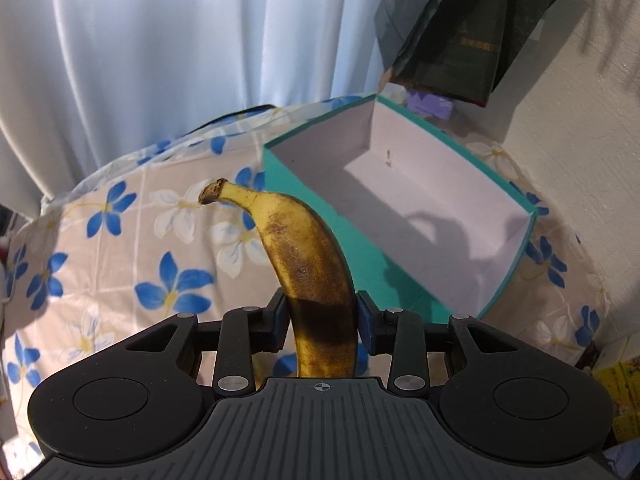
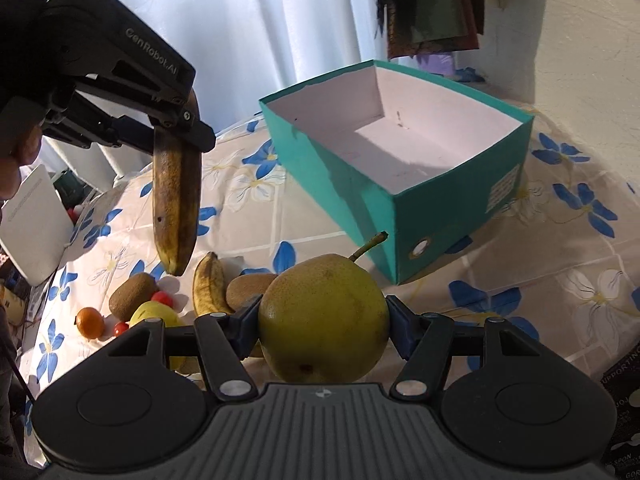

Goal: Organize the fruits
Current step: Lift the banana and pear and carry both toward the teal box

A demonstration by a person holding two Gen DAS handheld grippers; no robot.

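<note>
My left gripper [image 1: 322, 322] is shut on a brown-spotted banana [image 1: 308, 264], held in the air to the left of an empty teal box [image 1: 320, 184] with a white inside. In the right wrist view the left gripper [image 2: 176, 120] holds that banana [image 2: 176, 200] hanging tip down over the table. My right gripper [image 2: 324, 328] is shut on a yellow-green pear [image 2: 324, 316], in front of the teal box [image 2: 440, 220].
On the flowered tablecloth [image 2: 520, 264] at the left lie a second banana [image 2: 208, 284], two kiwis [image 2: 130, 294], a small orange [image 2: 90, 322], red cherry tomatoes [image 2: 164, 298] and a yellow fruit [image 2: 154, 316]. A white curtain [image 1: 180, 40] hangs behind. A wall [image 1: 580, 120] stands at the right.
</note>
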